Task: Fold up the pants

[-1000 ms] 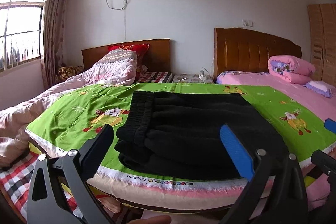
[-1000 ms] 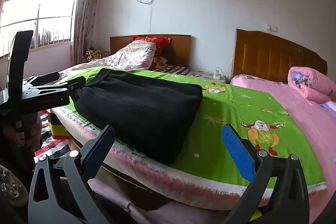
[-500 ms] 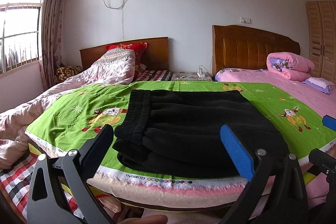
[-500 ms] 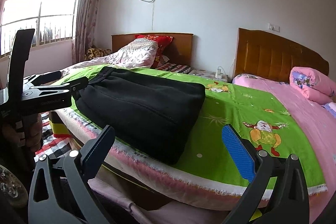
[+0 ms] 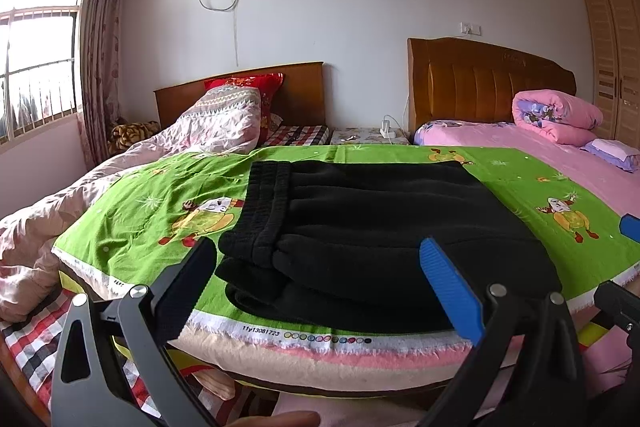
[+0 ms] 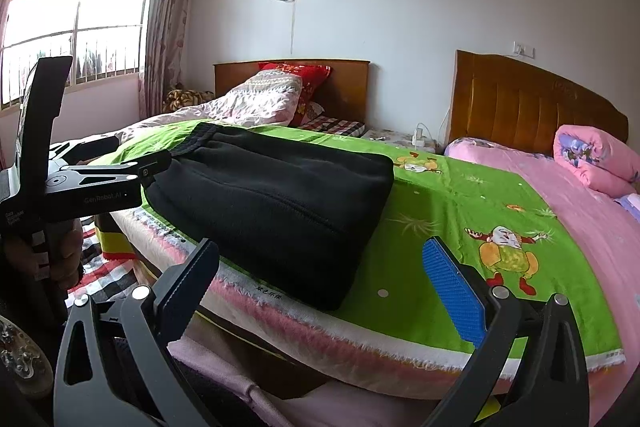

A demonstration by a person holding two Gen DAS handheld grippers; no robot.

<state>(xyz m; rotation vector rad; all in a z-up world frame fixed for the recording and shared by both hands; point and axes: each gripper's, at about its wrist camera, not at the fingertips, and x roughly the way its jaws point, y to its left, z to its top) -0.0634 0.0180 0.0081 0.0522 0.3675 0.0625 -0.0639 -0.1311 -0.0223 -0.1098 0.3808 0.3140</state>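
Observation:
Black fleece pants [image 5: 372,231] lie folded in a thick stack on a green cartoon-print sheet [image 5: 140,203], waistband to the left. They also show in the right wrist view [image 6: 276,199]. My left gripper [image 5: 316,271] is open and empty, held just short of the near edge of the pants. It shows from the side in the right wrist view [image 6: 108,175], beside the waistband end. My right gripper [image 6: 320,275] is open and empty, off the bed's near edge, right of the pants. Its blue fingertip [image 5: 631,229] shows at the left view's right edge.
A pink quilt [image 5: 72,195] and a red pillow [image 5: 244,83] lie at the left by a wooden headboard [image 5: 304,87]. A second bed with a pink sheet [image 5: 560,155] and a rolled pink quilt [image 5: 556,115] stands at the right. A window [image 6: 76,19] is far left.
Both grippers have drawn back slightly and tilted up; the pants sit a little lower in both views. Nothing was gripped or let go.

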